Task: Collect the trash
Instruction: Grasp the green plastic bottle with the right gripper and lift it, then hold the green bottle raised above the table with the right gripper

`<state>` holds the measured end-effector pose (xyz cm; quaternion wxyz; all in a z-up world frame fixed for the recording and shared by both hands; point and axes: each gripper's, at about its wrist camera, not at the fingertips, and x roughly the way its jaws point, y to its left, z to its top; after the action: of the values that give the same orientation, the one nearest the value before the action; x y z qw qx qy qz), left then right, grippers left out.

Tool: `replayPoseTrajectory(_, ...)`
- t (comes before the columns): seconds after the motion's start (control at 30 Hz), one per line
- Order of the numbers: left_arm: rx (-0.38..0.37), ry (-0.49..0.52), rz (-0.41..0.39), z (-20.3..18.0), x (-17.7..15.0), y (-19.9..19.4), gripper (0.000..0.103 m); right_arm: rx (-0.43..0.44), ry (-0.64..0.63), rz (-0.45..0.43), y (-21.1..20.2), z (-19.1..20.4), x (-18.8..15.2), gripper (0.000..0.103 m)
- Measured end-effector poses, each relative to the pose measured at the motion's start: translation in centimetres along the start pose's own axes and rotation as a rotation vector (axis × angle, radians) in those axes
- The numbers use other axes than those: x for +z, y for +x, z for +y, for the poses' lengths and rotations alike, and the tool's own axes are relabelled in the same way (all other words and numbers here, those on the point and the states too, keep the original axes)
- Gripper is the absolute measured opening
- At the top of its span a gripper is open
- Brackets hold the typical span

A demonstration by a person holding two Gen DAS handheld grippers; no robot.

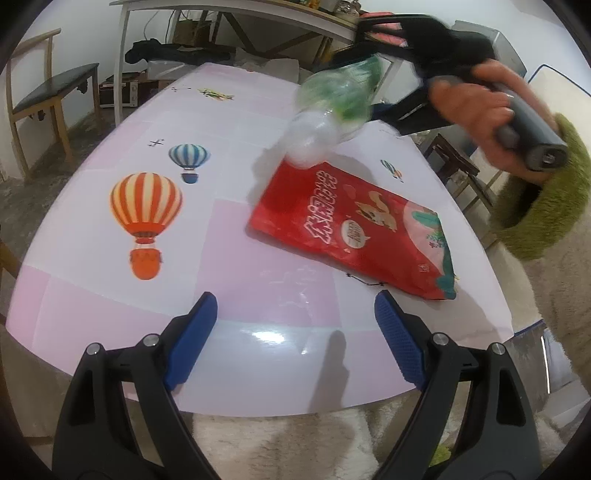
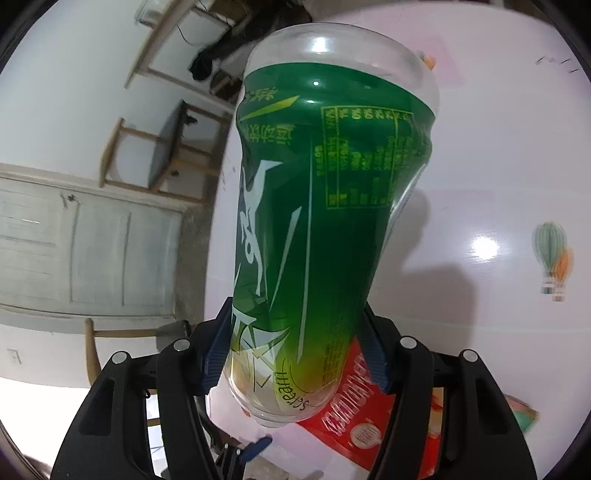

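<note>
A clear plastic bottle with a green label [image 2: 317, 206] is clamped between the blue pads of my right gripper [image 2: 295, 350], lifted off the table. From the left wrist view the same bottle [image 1: 332, 107] hangs blurred above the table's far side, held by the right gripper [image 1: 373, 55] in a person's hand [image 1: 487, 107]. A red snack bag [image 1: 354, 225] lies flat on the pink table [image 1: 110, 314], also seen under the bottle as the red bag [image 2: 369, 417]. My left gripper [image 1: 295, 332] stands open over the near table edge, nothing between its pads.
The tabletop [image 2: 480, 166] carries balloon prints [image 1: 146, 221]. A wooden chair [image 1: 44, 99] stands at the far left, and a white desk [image 1: 236, 22] with clutter behind the table. A green fuzzy sleeve [image 1: 546, 206] is at the right. A white door [image 2: 85, 243] shows beside the table.
</note>
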<state>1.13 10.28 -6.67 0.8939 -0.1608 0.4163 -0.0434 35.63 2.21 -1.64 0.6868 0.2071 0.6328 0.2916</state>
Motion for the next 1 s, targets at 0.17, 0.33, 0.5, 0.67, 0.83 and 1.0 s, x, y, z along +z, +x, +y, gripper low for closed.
replayPoseTrajectory(0.17,-0.019,0.018,0.014,-0.8,-0.1,0.2,0.083,0.026,-0.035,-0.078,-6.9,-2.1,-1.2,0.061)
replayPoseTrajectory(0.33,-0.039,0.045,0.025,-1.9,0.0,0.4,0.083,-0.085,-0.109,-0.11,-12.7,-4.3,-3.0,0.061)
replayPoseTrajectory(0.5,-0.05,0.059,0.041,-2.7,0.0,0.8,0.083,-0.246,-0.15,-0.068,-15.6,-6.8,-5.1,0.061)
replayPoseTrajectory(0.67,-0.055,0.068,0.054,-3.5,-0.1,1.1,0.083,-0.379,-0.144,0.002,-14.7,-10.1,-5.7,0.061)
replayPoseTrajectory(0.83,-0.056,0.07,0.074,-4.0,-0.1,1.2,0.083,-0.442,-0.175,0.026,-12.1,-11.6,-4.8,0.061)
replayPoseTrajectory(1.0,-0.068,0.086,0.089,-4.6,-0.2,1.3,0.078,-0.472,-0.219,0.052,-9.1,-10.9,-4.5,0.06)
